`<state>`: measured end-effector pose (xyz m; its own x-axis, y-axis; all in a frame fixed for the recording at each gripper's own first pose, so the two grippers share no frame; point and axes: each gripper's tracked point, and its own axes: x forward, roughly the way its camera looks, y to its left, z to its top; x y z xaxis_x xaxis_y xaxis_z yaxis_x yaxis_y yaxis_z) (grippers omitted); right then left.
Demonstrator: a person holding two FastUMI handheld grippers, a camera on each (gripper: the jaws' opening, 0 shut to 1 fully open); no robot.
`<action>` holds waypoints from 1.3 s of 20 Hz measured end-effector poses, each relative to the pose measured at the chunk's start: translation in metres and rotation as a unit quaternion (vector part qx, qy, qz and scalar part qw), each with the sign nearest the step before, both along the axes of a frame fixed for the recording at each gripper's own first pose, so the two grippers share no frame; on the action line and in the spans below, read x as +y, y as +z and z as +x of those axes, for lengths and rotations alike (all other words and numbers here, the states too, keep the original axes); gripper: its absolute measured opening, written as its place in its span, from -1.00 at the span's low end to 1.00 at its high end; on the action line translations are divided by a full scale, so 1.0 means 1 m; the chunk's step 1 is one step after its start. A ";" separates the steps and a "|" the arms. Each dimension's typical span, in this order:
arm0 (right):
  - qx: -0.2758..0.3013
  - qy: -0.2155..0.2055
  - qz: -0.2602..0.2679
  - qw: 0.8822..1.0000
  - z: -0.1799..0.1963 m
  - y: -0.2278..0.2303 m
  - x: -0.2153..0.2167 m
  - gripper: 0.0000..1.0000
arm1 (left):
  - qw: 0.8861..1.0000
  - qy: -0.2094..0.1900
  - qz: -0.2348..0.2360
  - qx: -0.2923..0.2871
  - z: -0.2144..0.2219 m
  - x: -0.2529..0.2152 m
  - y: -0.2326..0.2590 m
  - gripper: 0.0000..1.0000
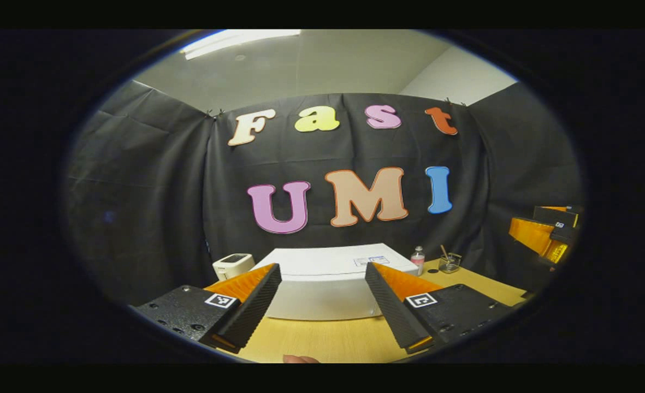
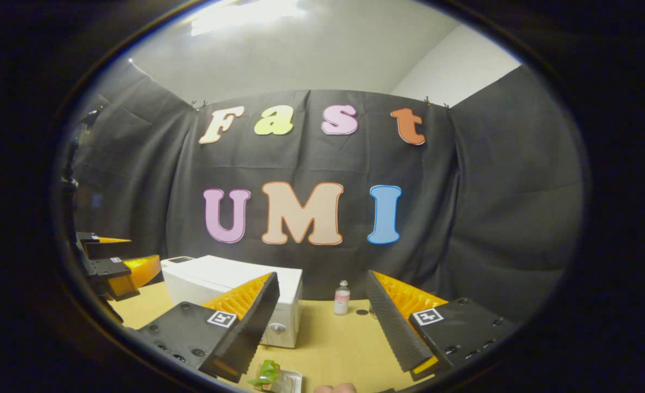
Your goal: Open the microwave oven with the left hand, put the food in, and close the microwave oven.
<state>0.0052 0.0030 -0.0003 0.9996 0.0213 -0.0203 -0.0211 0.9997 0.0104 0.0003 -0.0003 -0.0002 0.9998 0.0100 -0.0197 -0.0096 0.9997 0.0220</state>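
Left gripper view looks at the white microwave oven point(image 1: 327, 289), door closed, sitting on the yellow worktop point(image 1: 322, 338) by the black wall. The left gripper point(image 1: 322, 305) hangs in front of it, fingers spread wide, holding nothing. In the right gripper view, the food point(image 2: 276, 377) lies on the worktop near the microwave oven's front corner. The right gripper point(image 2: 322, 322) is released too. A small bottle point(image 2: 342, 298) stands to the side.
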 end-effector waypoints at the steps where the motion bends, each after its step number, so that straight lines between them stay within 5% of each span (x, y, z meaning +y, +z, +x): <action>1: 0.000 0.000 -0.001 1.000 -0.001 -0.001 0.000 0.93 | 1.000 0.000 -0.001 0.001 -0.001 0.000 -0.001 0.93; 13: 0.005 0.003 -0.007 1.000 -0.001 -0.006 0.004 0.93 | 1.000 -0.003 -0.009 0.005 0.004 -0.003 -0.009 0.93; 21: 0.011 0.025 -0.032 0.999 -0.004 -0.014 0.004 0.93 | 0.992 -0.091 -0.011 0.084 0.045 -0.060 -0.112 0.96; 26: 0.008 0.002 -0.029 1.000 -0.005 -0.008 -0.016 0.93 | 0.982 -0.095 -0.038 0.161 0.082 -0.081 -0.175 0.98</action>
